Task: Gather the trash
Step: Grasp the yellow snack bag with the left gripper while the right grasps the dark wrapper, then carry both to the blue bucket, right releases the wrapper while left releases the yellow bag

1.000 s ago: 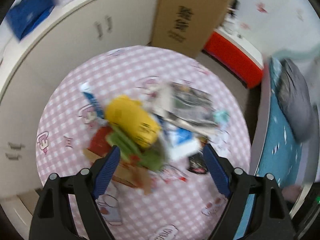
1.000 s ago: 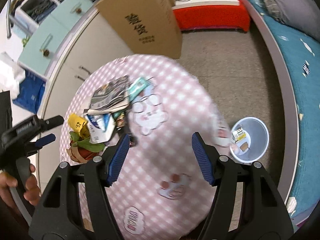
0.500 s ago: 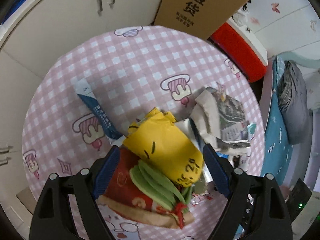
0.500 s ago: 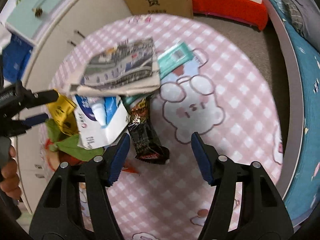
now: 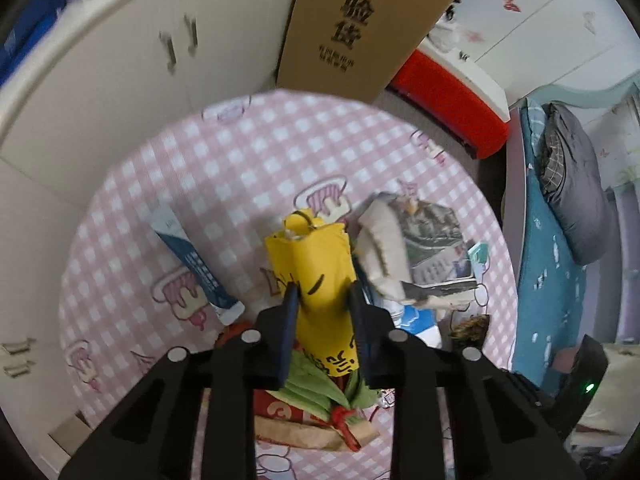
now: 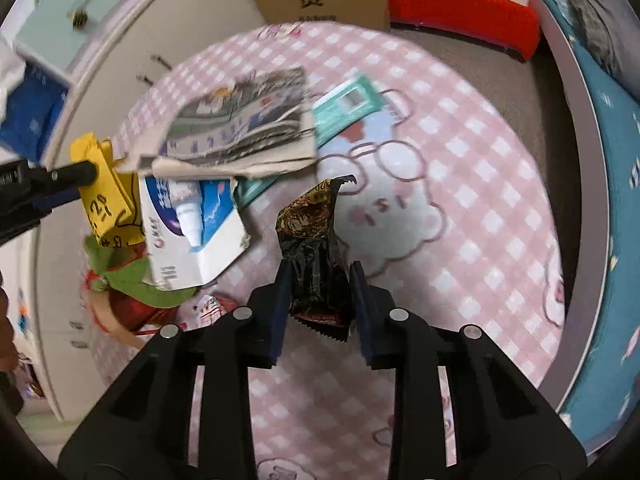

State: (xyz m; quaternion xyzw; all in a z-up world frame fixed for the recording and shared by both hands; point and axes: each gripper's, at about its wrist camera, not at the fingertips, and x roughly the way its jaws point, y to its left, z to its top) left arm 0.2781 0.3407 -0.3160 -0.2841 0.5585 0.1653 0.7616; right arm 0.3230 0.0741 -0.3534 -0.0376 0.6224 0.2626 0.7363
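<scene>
Both grippers have closed since half a second ago, when their fingers stood wide apart over the pile. On the round table (image 5: 248, 184) with its pink checked cloth, trash lies heaped toward the near edge: a folded newspaper (image 6: 244, 128) on top, a white and blue carton (image 6: 192, 236) under it, a teal packet (image 6: 344, 108) beside it, and a blue and white sachet (image 5: 192, 264) lying apart.

Left gripper (image 5: 322, 300) is clenched on the yellow paper bag (image 5: 316, 276), gripping it at mid-length above the green and red wrappers (image 5: 320, 384). Right gripper (image 6: 318, 276) pinches the dark snack wrapper (image 6: 316, 248) near its lower crimped end, its torn top standing upright.

Both pieces look light and limp. The bag will probably crumple rather than resist; the glossy wrapper may be slippery, so holding across its crimped seam seems the surest.
</scene>
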